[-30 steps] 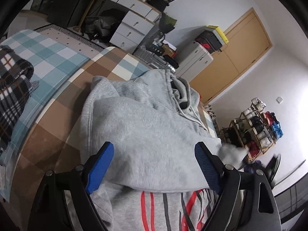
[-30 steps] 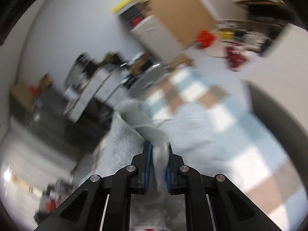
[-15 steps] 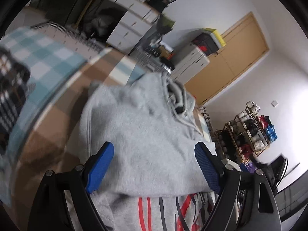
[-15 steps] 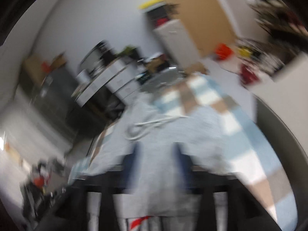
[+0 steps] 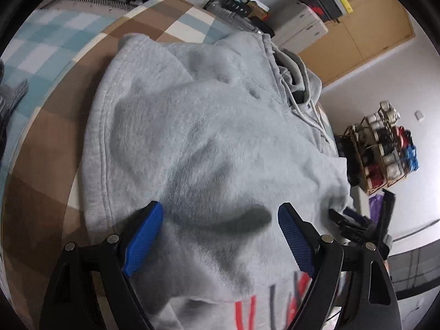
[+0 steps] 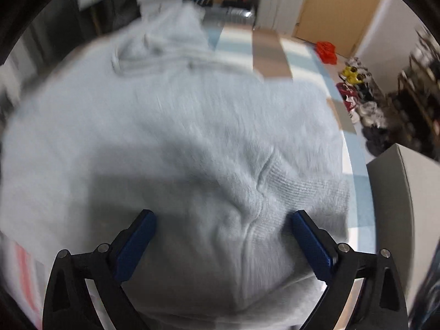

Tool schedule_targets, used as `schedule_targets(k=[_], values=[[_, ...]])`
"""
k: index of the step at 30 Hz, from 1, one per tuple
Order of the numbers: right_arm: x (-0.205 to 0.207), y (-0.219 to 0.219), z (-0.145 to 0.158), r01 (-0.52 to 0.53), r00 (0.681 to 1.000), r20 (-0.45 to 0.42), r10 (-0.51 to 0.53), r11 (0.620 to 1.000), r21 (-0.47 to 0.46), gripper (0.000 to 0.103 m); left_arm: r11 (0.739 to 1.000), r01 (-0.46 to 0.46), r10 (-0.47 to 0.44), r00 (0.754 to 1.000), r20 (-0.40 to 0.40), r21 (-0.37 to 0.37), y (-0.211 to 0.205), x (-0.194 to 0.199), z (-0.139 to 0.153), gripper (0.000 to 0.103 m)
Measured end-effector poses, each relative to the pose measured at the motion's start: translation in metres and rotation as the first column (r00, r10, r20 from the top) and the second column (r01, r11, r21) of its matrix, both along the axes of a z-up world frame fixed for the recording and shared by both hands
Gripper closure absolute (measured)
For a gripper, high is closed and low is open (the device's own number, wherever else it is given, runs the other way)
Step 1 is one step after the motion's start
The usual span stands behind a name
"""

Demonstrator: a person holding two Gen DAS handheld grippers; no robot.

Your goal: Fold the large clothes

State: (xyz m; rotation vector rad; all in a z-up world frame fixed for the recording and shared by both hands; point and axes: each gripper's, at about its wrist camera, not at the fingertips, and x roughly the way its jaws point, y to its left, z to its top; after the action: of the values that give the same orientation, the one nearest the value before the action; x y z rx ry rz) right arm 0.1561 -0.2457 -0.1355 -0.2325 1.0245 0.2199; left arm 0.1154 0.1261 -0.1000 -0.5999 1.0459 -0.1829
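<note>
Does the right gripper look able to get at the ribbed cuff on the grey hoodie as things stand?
Probably yes. The right gripper stands wide, closing slightly, with the ribbed cuff on the grey hoodie just ahead and nothing lying over it.

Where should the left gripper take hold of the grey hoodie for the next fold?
Probably the stitched side edge of the grey hoodie, reached from the checked cover side. The seam there is thick, lies flat and stands clear. The left gripper is open above the cloth.
</note>
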Motion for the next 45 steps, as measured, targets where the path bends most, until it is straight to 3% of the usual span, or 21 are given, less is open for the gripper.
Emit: schedule_targets(k=[5,8,11,13,16,20,22,26,30,33,35,38,42,45], values=[[-0.004,-0.003,-0.002,-0.005,1.0,0.014,0.005,1.0,-0.02,0.004,0.989,0.05,-0.051,0.999,-0.001,0.138,-0.019,-0.003,0.003,0.021],[-0.002,-0.002,0.012,0.015,1.0,0.02,-0.015,1.0,-0.023,0.004,0.985,0.03,-0.035,0.999,0.025,0.167,-0.023,-0.007,0.018,0.021],[-0.016,0.0,0.047,-0.011,0.993,0.118,-0.004,0.992,0.124,0.003,0.988,0.037,-0.057,0.99,0.125,0.15,-0.021,-0.018,0.037,0.02],[-0.022,0.006,0.055,-0.038,0.988,0.153,0.016,0.989,0.143,0.002,0.981,0.017,-0.051,0.984,0.169,0.195,-0.023,-0.023,0.046,0.02],[-0.02,0.026,0.04,-0.064,0.992,0.113,0.057,0.996,0.056,0.002,0.962,-0.001,-0.037,0.991,0.132,0.273,-0.023,-0.016,0.034,0.02],[-0.007,0.031,-0.002,-0.016,1.0,0.008,0.016,0.999,-0.049,0.003,0.952,0.009,-0.022,0.999,0.042,0.305,-0.018,-0.005,0.011,0.02],[-0.005,0.022,-0.006,0.008,1.0,0.017,-0.009,1.0,0.013,0.0,0.936,0.027,-0.038,0.999,0.023,0.35,-0.02,-0.003,0.005,0.02],[-0.008,0.022,0.006,0.008,0.999,0.043,-0.008,1.0,0.012,0.0,0.908,0.018,-0.037,0.999,0.038,0.419,-0.03,-0.01,0.013,0.02],[-0.025,0.024,0.036,-0.028,0.99,0.144,0.012,0.994,0.109,0.0,0.862,-0.02,-0.049,0.991,0.123,0.506,-0.044,-0.024,0.031,0.02],[-0.033,0.034,0.043,-0.058,0.984,0.172,0.036,0.99,0.125,0.0,0.811,-0.04,-0.086,0.978,0.187,0.583,-0.057,-0.03,0.04,0.02],[-0.032,0.044,0.035,-0.069,0.987,0.149,0.053,0.992,0.105,0.0,0.764,-0.029,-0.109,0.979,0.172,0.645,-0.065,-0.026,0.034,0.02],[-0.024,0.051,0.016,-0.057,0.995,0.092,0.05,0.996,0.07,0.0,0.719,-0.001,-0.123,0.984,0.129,0.695,-0.069,-0.018,0.021,0.02],[-0.015,0.054,-0.011,-0.03,1.0,0.008,0.03,1.0,0.01,0.0,0.699,0.016,-0.136,0.984,0.112,0.714,-0.07,-0.015,0.016,0.02],[-0.015,0.052,-0.012,-0.031,1.0,0.007,0.031,0.999,0.028,0.0,0.717,0.042,-0.128,0.989,0.072,0.696,-0.065,-0.014,0.009,0.019]])
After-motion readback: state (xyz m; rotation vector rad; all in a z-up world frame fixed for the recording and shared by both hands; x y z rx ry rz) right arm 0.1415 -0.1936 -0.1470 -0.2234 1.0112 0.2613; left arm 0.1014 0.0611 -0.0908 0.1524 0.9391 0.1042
